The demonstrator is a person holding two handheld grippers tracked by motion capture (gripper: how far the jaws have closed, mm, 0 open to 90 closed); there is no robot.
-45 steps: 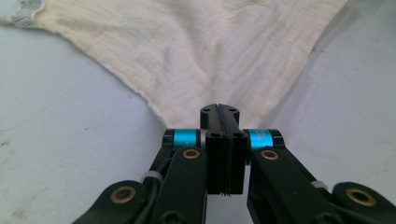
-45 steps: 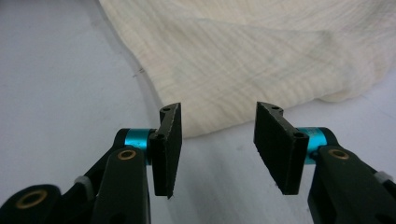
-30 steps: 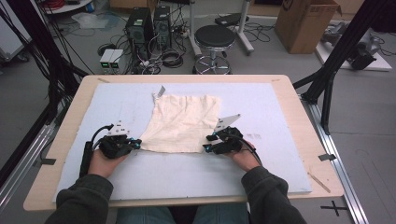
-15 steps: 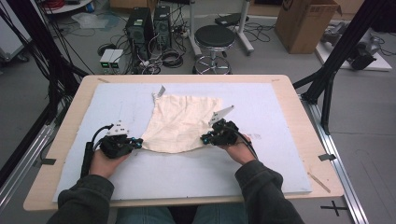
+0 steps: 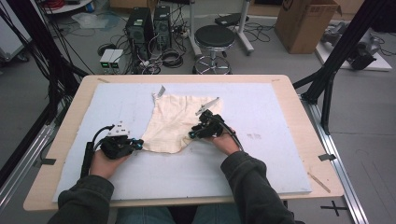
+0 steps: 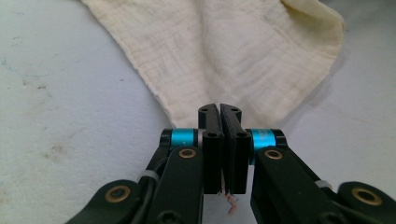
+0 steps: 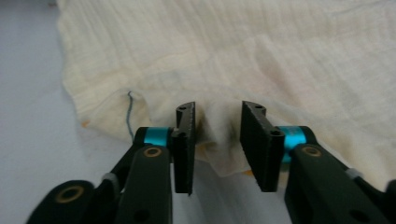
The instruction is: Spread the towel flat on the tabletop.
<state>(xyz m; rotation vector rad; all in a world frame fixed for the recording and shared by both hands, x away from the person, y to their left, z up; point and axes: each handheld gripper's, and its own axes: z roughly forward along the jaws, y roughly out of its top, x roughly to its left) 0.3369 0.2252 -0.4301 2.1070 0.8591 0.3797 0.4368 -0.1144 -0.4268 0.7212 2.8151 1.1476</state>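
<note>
1. Pale foam padding (image 5: pixel 261 154) covers the wooden bench (image 5: pixel 299 93), and a cream cloth (image 5: pixel 175 123) lies a little left of the middle of it, its top edge nearer the far side and its bottom edge near the person's hands.
2. That cloth is mostly spread flat but not tidy: its right side is pushed inward and rumpled, and its lower right edge curls up in a soft fold.
3. On the cloth's lower left corner, the left tongs (image 5: pixel 138 143) are pressed together, pinching the corner tip, as the left gripper view shows (image 6: pixel 219 112).
4. At the right edge, the right tongs (image 5: pixel 192 135) stand spread, having just been opening; in the right gripper view (image 7: pixel 217 122) a puckered bit of the hem sits between the jaws, but the pads do not press on it.
5. My judgement is that the work, folding or straightening the cloth, is at an early stage: one corner is secured, the other side has yet to be gripped, and no clean fold is made so far.
6. What is left, as I read it: close on the right hem, then lift or draw both sides together.
7. Open padding lies on all sides of the cloth, widest to the right and toward the near edge, so there is free room to pull or fold.
8. Beyond the far edge stand a stool (image 5: pixel 215 39) and tangled cables (image 5: pixel 163 56) on the floor, well apart from the work.
</note>
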